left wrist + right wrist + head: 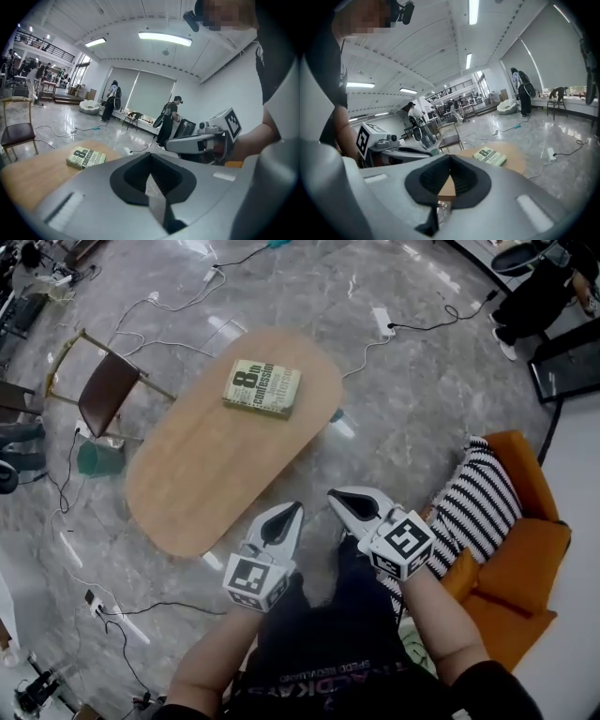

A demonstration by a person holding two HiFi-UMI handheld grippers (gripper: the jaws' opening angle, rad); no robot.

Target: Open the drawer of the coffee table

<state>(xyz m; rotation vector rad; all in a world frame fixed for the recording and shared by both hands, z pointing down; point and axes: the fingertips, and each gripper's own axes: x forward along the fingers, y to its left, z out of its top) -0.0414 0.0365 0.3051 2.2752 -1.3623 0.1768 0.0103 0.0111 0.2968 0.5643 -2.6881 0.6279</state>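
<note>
**Drawer not yet reached:** An oval wooden coffee table (216, 474) is seen from above on a marble floor. No drawer can be made out in any view. It is judged to be tucked under the overhanging top, probably at the near end, toward which both tools are aimed. An orange sofa (525, 549) with a striped cushion (473, 502) is seen at the right. A wooden chair (105, 392) is set well apart at the far left, with a teal bin (98, 458) just beside it. The bin's contents cannot be told. A paperback book (262, 387) is laid flat on the far half of the tabletop. The left gripper (296, 509) and right gripper (332, 494) are held side by side near the table's near edge and pointed forward and slightly down, presumably in approach to the drawer front. Both pairs of jaws are pressed together, and nothing is held between them.
</note>
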